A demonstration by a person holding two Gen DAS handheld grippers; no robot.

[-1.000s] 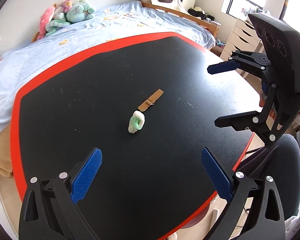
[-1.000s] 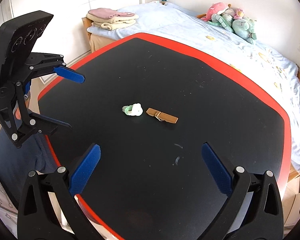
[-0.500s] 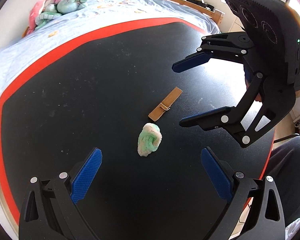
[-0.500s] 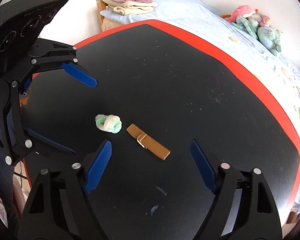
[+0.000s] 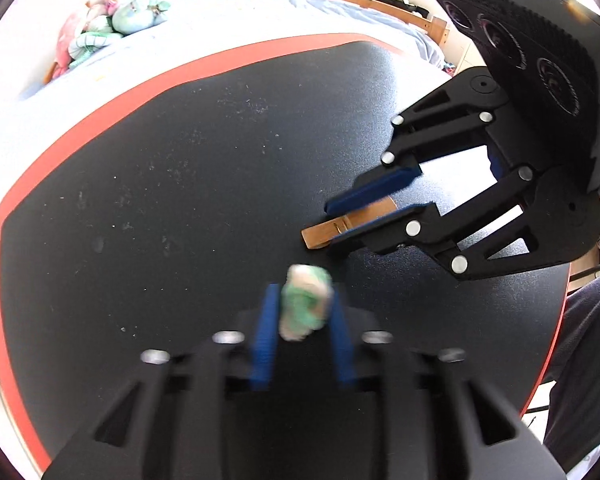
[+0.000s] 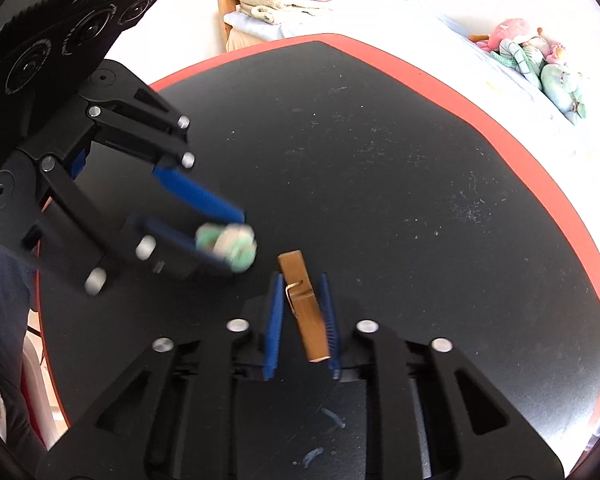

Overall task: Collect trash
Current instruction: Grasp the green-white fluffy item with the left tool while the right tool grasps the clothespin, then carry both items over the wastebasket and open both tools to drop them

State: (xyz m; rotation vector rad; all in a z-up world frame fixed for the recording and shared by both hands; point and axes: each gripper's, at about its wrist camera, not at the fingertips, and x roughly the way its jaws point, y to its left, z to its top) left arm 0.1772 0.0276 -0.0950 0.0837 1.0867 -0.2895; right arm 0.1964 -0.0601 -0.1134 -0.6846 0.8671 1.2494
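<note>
Both grippers clamped: left gripper (image 5: 302,312) on wad (image 5: 305,307), right gripper (image 6: 302,312) on clothespin (image 6: 304,308).

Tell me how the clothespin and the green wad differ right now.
The clothespin is a flat brown wooden strip with a metal spring; the wad is a soft, lumpy green-and-white ball. The clothespin sits in the right gripper, the wad in the left gripper. Both are pinched between blue pads over the black table.
</note>
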